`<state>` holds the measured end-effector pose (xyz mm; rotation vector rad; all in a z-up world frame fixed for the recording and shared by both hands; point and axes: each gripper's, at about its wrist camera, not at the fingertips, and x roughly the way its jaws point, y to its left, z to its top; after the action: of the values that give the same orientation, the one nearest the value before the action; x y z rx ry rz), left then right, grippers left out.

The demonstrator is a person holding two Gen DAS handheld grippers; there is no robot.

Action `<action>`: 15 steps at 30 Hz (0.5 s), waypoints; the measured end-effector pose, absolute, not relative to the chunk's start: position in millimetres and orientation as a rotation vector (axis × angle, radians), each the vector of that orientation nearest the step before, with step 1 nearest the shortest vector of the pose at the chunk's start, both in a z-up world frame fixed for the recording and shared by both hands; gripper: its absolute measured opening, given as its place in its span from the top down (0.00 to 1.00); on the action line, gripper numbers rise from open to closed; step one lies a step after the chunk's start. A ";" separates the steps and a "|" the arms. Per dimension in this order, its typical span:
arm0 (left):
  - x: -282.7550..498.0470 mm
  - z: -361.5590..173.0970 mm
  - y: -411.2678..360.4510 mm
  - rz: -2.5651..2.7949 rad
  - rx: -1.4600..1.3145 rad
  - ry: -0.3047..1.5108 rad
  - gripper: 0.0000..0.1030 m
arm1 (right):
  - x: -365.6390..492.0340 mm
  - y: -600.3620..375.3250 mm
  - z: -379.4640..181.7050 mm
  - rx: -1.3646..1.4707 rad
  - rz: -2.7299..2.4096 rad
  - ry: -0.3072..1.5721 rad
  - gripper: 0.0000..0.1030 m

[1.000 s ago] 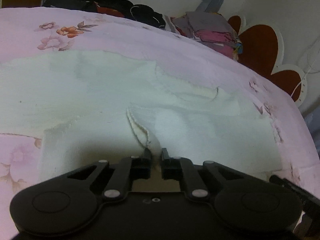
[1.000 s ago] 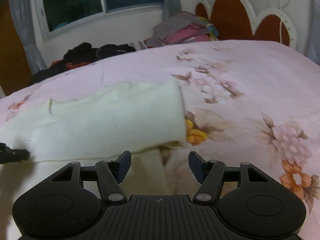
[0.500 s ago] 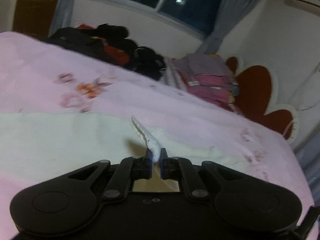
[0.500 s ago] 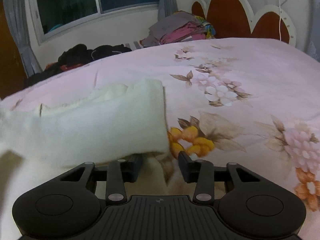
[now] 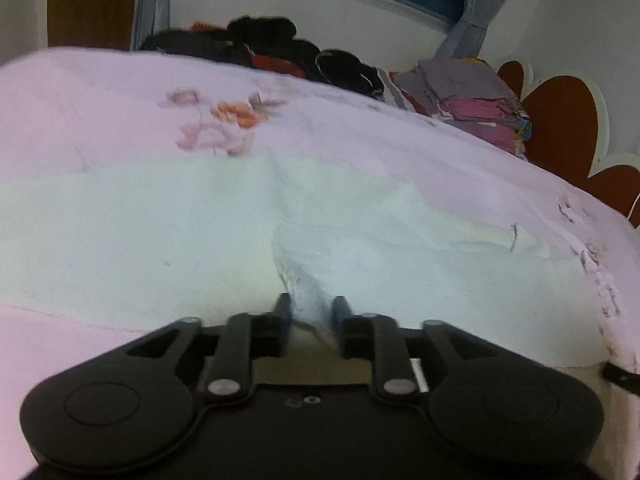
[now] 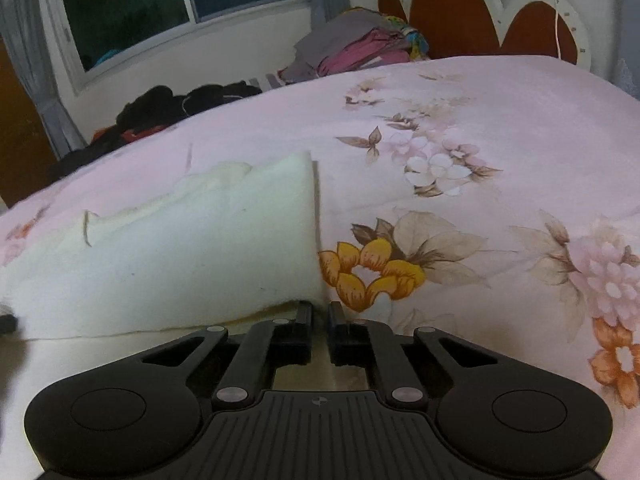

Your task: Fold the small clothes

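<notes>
A cream knitted garment (image 5: 160,220) lies spread across the pink floral bedspread (image 5: 100,112). My left gripper (image 5: 311,308) hovers at its near edge; the jaws are opening, and a raised fold of the cloth stands loosely between the parted fingers. In the right wrist view the same garment (image 6: 180,256) shows a folded-over flap ending at a straight edge. My right gripper (image 6: 320,312) is at that flap's lower right corner; its jaws are closing, nearly together, with the corner of the cloth between the fingertips.
Dark clothes (image 5: 272,48) are heaped at the far side of the bed under the window. A folded stack of grey and pink clothes (image 5: 476,96) sits by the red and white headboard (image 5: 560,120). Bare bedspread (image 6: 480,120) stretches to the right of the garment.
The left jaws, pinched on a thin fold of cloth before, have parted and the lifted fold has sagged. The right jaws have closed from wide apart onto the flap's corner.
</notes>
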<state>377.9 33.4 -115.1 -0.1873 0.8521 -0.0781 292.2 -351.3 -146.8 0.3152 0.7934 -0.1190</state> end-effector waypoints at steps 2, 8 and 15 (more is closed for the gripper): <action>366.9 -104.0 33.0 -0.055 -0.140 0.792 0.55 | 287.3 -354.7 -136.3 0.314 -0.108 0.758 0.72; 364.2 -86.7 17.1 -0.123 -0.089 0.742 0.50 | 319.8 -365.3 -127.1 0.338 -0.092 0.714 0.47; 380.0 -113.1 0.6 -0.135 -0.081 0.804 0.50 | 378.7 -369.8 -149.9 0.370 -0.080 0.765 0.47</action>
<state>380.0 0.6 -113.1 -0.0812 0.8039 -0.1347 378.7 -369.8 -149.9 0.3705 0.7648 -0.0799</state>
